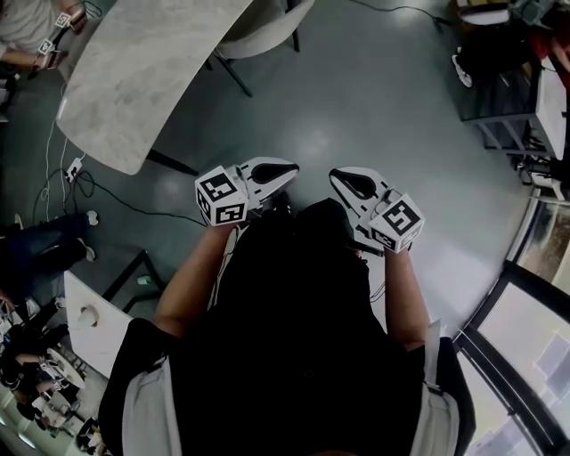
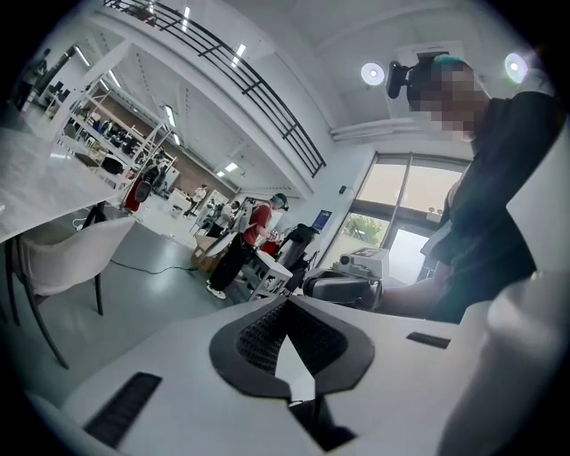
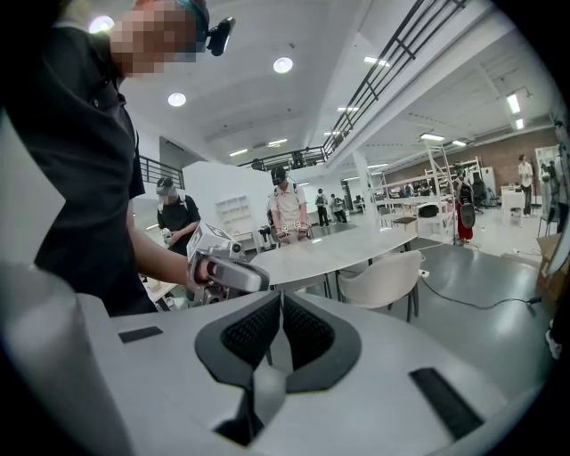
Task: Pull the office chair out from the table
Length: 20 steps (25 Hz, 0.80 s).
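Our left hand-held gripper and right hand-held gripper are closed and empty; we should open them before gripping the chair by the surface.

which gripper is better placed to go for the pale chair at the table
left, marginally: the left gripper sits nearer the pale shell chair tucked at the marble-topped table than the right gripper; both are shut and empty

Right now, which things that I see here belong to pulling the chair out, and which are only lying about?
For the job: chair, grey table, left claw and right claw, both shut on nothing.
Just lying about: floor cable, power strip, small white desk with a cup.
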### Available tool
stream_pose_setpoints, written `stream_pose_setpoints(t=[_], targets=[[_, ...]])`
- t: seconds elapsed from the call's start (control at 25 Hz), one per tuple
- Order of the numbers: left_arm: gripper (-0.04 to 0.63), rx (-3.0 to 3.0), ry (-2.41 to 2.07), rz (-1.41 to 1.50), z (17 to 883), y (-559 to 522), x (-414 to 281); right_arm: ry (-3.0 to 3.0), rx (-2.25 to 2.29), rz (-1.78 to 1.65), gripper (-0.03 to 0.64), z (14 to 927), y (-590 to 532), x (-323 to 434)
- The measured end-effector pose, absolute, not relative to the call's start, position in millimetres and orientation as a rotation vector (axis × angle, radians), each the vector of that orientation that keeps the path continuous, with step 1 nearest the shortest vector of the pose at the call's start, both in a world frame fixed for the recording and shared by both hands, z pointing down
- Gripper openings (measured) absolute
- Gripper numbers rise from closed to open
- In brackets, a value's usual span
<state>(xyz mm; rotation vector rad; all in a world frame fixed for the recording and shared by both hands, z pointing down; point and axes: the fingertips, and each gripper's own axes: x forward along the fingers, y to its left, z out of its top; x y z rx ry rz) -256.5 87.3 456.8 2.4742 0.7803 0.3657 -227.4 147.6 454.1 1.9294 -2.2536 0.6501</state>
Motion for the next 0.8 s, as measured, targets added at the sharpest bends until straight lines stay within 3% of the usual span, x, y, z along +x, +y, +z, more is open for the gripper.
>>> stream_pose_setpoints(t=[0.24,0.8], targets=[[0.012,2.450,0.759,0.379,468,64,-215,-2.273,1.924,0.664,0.025,461,124,-184],[0.012,2.541,0.612,0.406,452,15,-46,-2.403,1.762,0.530,0.026,444,69,-13]])
